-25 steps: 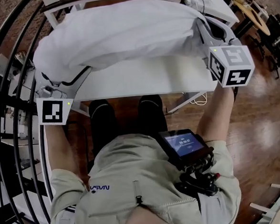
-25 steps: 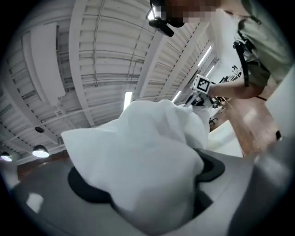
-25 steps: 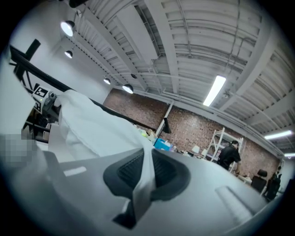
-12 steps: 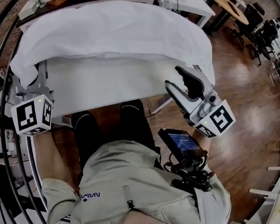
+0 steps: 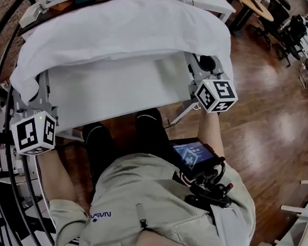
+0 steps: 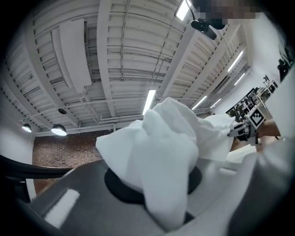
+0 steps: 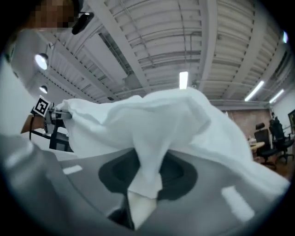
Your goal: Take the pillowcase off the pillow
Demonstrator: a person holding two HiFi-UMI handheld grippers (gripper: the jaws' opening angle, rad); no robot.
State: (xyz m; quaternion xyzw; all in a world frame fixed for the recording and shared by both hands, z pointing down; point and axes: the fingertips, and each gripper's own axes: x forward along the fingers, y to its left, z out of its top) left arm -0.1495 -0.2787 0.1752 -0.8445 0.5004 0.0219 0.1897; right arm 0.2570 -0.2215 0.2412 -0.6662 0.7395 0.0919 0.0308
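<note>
1. the left gripper [image 6: 161, 193] is at the left end of the white surface [image 5: 115, 91]. its fingers [image 6: 69, 203] have just been closing and are clenched on a bunched corner of the white pillowcase [image 5: 121, 32].
2. the pillowcase lies puffed along the far side of the surface, stretching from one gripper to the other.
3. the right gripper [image 7: 143, 184] is at the right end. its fingers [image 7: 239, 198] have also just been closing and pinch a fold of the same cloth.
4. a lit screen [image 5: 193, 155] sits at the person's waist.
</note>
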